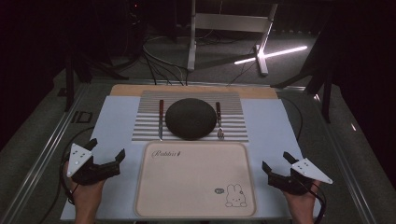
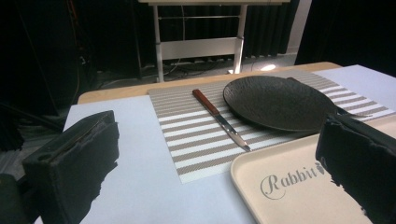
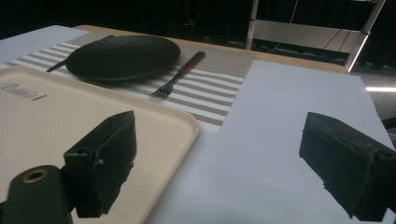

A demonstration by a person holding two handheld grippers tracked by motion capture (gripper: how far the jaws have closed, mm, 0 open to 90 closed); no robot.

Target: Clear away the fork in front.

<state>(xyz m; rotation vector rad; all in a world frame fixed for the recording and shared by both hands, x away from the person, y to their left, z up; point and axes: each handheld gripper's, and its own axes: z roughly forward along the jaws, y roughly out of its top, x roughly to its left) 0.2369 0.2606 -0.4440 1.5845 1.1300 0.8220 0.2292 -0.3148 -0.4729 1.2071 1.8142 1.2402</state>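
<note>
Beige plastic is taking up the near middle of the table: an empty tray (image 1: 196, 179), printed with a rabbit, is lying flat with its long axis running left to right, parallel to the table's near edge. Beyond it, touching or just beside its far rim, a striped placemat (image 1: 140, 123) is carrying a dark plate (image 1: 190, 118) at its centre, a knife (image 1: 161, 119) along the plate's left and a fork (image 1: 218, 120) along its right. Both pieces of cutlery are lying with their long axes running near to far, wooden handles pointing to the far edge, blade tip and tines pointing back toward the tray — a laid place setting, probably waiting to be cleared onto the tray.

Flanking the tray, the left gripper (image 1: 106, 150) is hovering by its left edge and the right gripper (image 1: 275, 161) by its right edge, each with jaws spread wide and nothing between them. That symmetric stance looks like a ready position, each hand sitting on the side of the piece it could most easily reach.
</note>
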